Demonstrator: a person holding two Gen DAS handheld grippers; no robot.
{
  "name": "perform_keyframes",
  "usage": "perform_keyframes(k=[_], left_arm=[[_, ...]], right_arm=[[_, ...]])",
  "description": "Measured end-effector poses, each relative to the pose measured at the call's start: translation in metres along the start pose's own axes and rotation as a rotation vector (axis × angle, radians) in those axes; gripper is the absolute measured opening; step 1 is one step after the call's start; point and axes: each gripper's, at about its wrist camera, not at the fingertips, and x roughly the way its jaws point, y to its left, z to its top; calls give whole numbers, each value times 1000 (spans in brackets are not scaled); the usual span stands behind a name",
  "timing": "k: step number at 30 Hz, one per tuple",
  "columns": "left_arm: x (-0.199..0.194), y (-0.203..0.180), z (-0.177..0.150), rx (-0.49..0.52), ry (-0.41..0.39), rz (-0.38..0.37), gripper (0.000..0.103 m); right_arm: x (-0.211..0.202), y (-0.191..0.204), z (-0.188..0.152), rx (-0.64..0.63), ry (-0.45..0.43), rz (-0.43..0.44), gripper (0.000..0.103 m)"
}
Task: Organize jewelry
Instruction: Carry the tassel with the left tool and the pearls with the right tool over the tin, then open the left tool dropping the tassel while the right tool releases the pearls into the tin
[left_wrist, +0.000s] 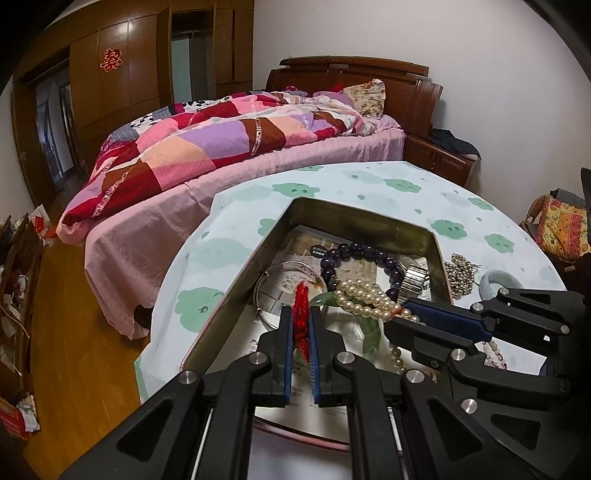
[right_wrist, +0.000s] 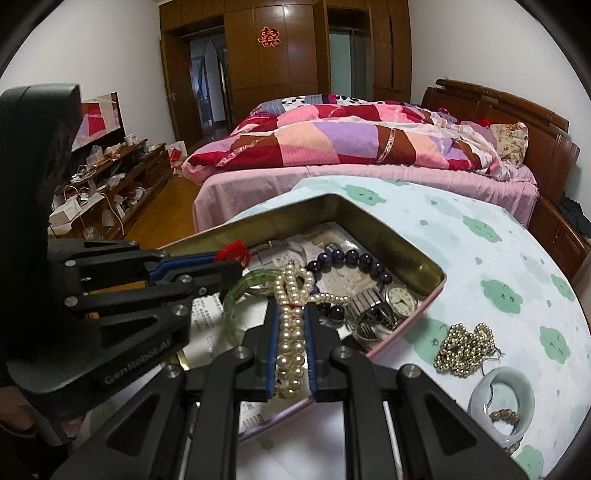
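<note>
Left view: one tin (left_wrist: 369, 212) holding a purple bead bracelet (left_wrist: 364, 253), a watch (left_wrist: 413, 278) and a silver bangle (left_wrist: 280, 267); left gripper (left_wrist: 301, 317) pinches a red cord (left_wrist: 301, 306). Right view: right gripper (right_wrist: 291, 317) clamps one pearl necklace (right_wrist: 291, 325) over the tin; gold beads (right_wrist: 465, 347) and one pale bangle (right_wrist: 502, 402) lie outside on the table (right_wrist: 517, 258).

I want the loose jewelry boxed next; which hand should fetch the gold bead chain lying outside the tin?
Probably the right gripper: the gold bead chain lies on its side, though it is shut on the pearl strand and must release first.
</note>
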Motion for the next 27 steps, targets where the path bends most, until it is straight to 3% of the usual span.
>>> perform_keyframes(k=[27], left_arm=[[-2, 3, 0, -10, 4, 11, 12]], right_arm=[[6, -7, -5, 30, 20, 11, 16]])
